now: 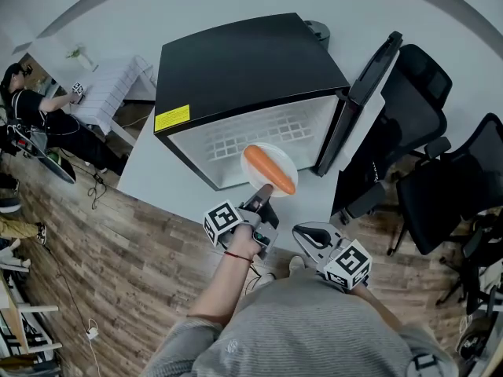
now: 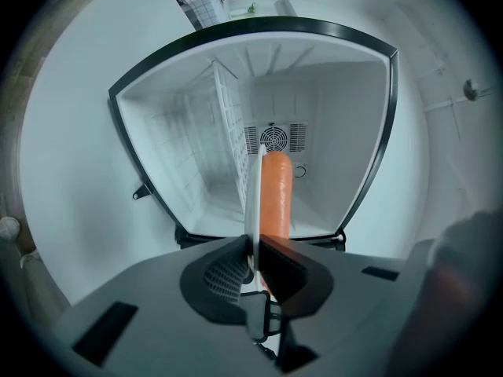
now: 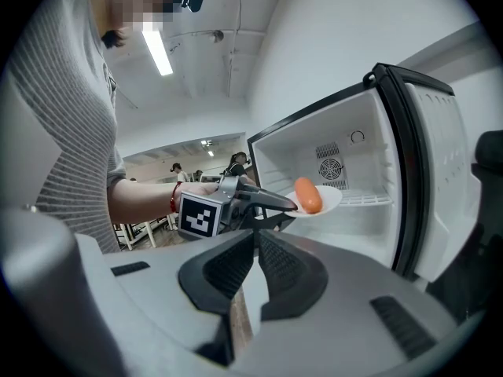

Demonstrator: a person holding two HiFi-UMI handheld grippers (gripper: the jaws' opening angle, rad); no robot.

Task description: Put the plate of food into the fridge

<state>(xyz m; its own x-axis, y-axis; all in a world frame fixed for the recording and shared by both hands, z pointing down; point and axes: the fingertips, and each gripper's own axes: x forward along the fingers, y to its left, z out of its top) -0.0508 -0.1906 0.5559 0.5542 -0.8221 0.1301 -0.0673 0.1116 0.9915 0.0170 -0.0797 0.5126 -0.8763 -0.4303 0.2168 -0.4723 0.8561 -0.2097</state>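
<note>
One plate at fridge mouth, door wide

An office-like workroom: black swivel chairs, a white desk (a person at it), wood-plank floor.

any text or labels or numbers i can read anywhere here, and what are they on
No text in these views can be read.
Yellow label on the top of the fridge: it has dark print, too small to read.
Marker cubes on the two hand-held tools: black-and-white square patterns only, no letters or numbers.
</note>
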